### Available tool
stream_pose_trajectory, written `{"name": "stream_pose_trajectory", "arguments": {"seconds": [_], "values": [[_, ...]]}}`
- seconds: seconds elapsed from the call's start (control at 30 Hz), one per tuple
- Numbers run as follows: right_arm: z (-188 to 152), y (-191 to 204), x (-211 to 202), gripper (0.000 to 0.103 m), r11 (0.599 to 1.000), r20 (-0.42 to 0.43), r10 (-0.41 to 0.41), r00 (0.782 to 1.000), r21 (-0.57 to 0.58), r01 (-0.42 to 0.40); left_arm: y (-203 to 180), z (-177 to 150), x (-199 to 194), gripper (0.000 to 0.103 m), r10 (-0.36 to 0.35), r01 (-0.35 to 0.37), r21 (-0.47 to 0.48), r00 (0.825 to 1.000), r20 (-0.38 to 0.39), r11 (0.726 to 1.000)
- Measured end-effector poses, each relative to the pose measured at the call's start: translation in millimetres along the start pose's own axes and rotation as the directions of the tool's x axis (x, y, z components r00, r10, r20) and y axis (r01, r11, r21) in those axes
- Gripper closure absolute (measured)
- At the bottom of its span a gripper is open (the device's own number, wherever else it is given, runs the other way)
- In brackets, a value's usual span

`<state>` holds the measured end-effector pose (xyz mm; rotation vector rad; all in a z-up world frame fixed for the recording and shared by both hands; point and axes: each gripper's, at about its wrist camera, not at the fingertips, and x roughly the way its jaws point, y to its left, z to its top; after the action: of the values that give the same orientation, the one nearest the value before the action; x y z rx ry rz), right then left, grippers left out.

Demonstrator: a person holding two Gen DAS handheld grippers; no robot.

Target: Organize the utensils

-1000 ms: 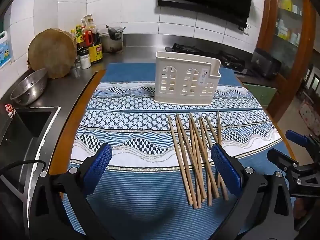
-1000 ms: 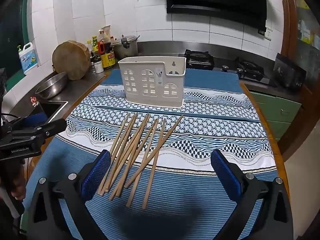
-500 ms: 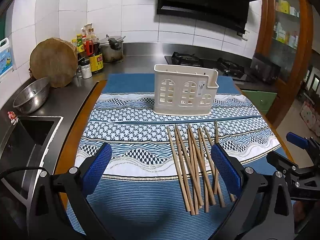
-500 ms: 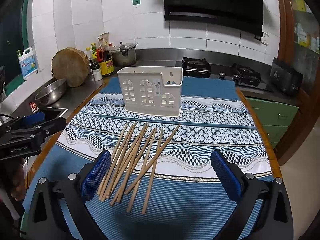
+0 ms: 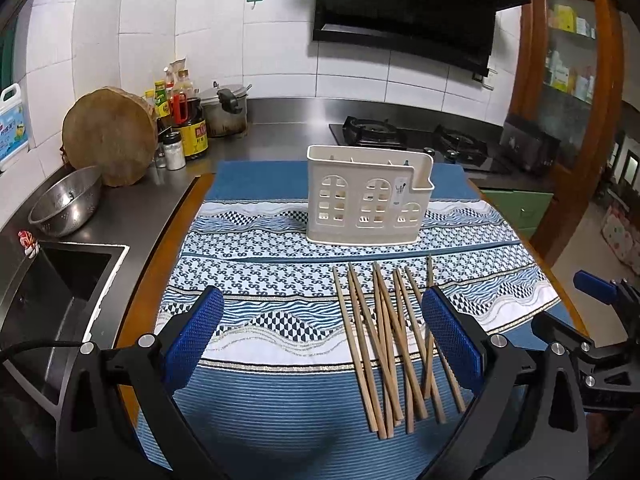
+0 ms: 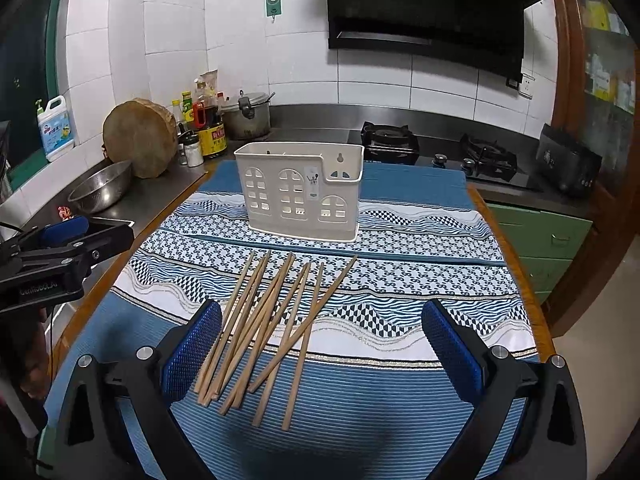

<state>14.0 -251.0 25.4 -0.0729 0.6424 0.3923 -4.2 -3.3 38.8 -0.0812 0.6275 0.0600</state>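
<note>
Nothing is sorted yet, by the look of it. Nearest the cameras, both tools hang over the near edge of the table with nothing between their blue pads: the left gripper (image 5: 322, 336) is spread wide and empty, and the right gripper (image 6: 322, 344) is spread just as wide, also empty.

Just beyond the pads, the chopsticks (image 6: 272, 328) lie loose on the patterned blue and white tablecloth (image 6: 420, 280). They make a rough fan, several crossing one another, thick ends toward the grippers and tips pointing away toward the holder. They are plain pale wood, slim and straight, perhaps nine or ten of them; the overlaps make an exact count unsure.

Farther back, well apart from the tips, stands the cream plastic utensil holder (image 6: 300, 196), upright, its front pierced with arched window cut-outs and one end stepped lower. No chopstick pokes above its rim, so it looks empty.

My read: the whole job is left, every stick to be lifted and dropped in that holder.
</note>
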Motion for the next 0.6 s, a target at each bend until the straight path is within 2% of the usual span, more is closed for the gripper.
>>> {"name": "stream_pose_trajectory", "arguments": {"seconds": [0.6], "values": [[-0.8, 2.2, -1.3, 0.006, 1.000, 0.002, 0.004, 1.000, 0.001, -0.004, -0.1, 3.2, -1.3, 0.005, 0.002, -0.002, -0.002, 1.000, 0.007, 1.000]]}}
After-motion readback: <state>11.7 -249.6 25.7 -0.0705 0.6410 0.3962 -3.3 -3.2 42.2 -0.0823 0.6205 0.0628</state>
